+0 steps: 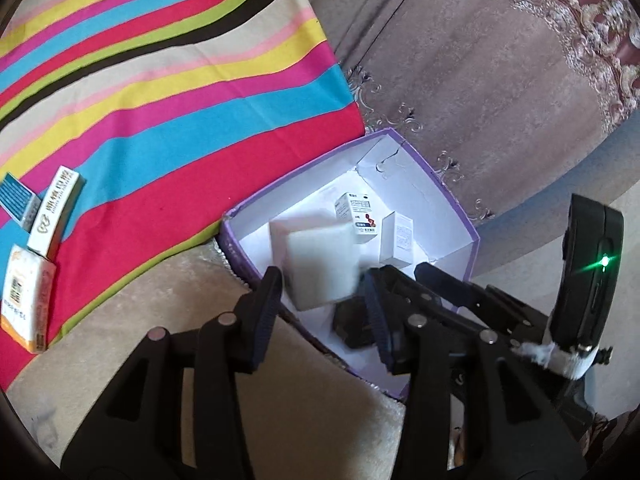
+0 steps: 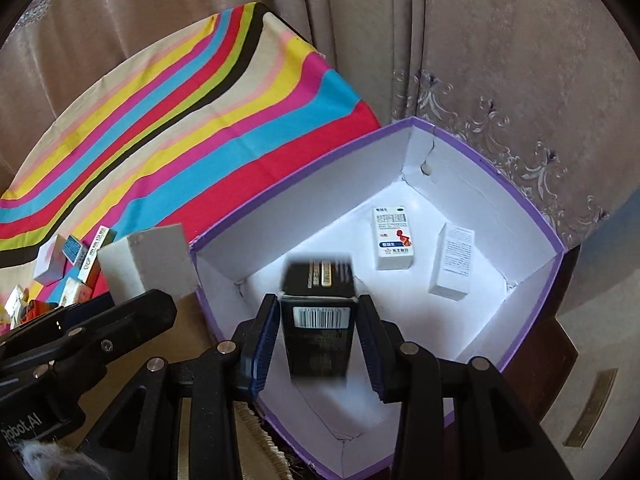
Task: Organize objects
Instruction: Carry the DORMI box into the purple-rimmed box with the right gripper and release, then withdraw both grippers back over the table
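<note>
A beige, plush-looking surface (image 1: pixel 132 312) carries everything here, showing bare just under and ahead of the left tongs. A striped cloth (image 1: pixel 168 92) in red, blue, pink, yellow, green, black and cream lies spread over its far-left part, well ahead of both tongs. A purple-walled cardboard box (image 2: pixel 532 216) with a white inside sits open directly ahead of the right tongs, its near-left corner beside the cloth's edge. On the cloth, far to the left of the left tongs, lie small cartons: an orange-and-white carton (image 1: pixel 26 300), a white carton (image 1: pixel 56 212) touching it, and a blue-patterned carton (image 1: pixel 18 200) beside that.
</note>
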Demonstrator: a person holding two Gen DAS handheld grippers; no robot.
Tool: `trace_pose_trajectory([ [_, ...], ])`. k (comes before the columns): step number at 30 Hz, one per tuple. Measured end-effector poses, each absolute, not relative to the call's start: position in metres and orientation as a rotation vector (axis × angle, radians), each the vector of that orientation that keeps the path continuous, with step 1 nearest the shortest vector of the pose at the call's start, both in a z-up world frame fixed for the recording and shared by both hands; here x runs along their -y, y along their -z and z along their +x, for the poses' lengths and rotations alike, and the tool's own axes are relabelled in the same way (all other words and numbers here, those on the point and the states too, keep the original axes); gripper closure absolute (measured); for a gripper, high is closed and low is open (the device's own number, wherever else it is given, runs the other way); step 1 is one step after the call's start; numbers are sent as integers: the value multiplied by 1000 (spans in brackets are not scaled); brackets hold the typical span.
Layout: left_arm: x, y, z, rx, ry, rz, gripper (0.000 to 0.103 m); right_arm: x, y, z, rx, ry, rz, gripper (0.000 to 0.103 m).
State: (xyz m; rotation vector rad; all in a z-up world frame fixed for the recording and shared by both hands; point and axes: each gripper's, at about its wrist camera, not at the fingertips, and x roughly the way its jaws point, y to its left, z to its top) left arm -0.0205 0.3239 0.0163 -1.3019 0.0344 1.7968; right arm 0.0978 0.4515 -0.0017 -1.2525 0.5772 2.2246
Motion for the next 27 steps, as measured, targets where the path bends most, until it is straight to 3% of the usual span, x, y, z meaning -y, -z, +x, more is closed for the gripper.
trace_pose_trajectory([
  [3,-321,-16,-22,-12,-1799,-1305,43,-451,3,97,-574,-2219,-1255,53],
  [8,-316,-21,-19,-9,-1825,-1284,42,-449,2,96,-566,-2238,-1258,42],
  [16,-285,-35,-20,-41,-1962,-1215,41,-437,-5,87,-544,-2284,-1273,40],
  [27,-215,-57,-39,-26,-2215,-1096,36,-393,-23,58,-350,-2378,-1310,36],
])
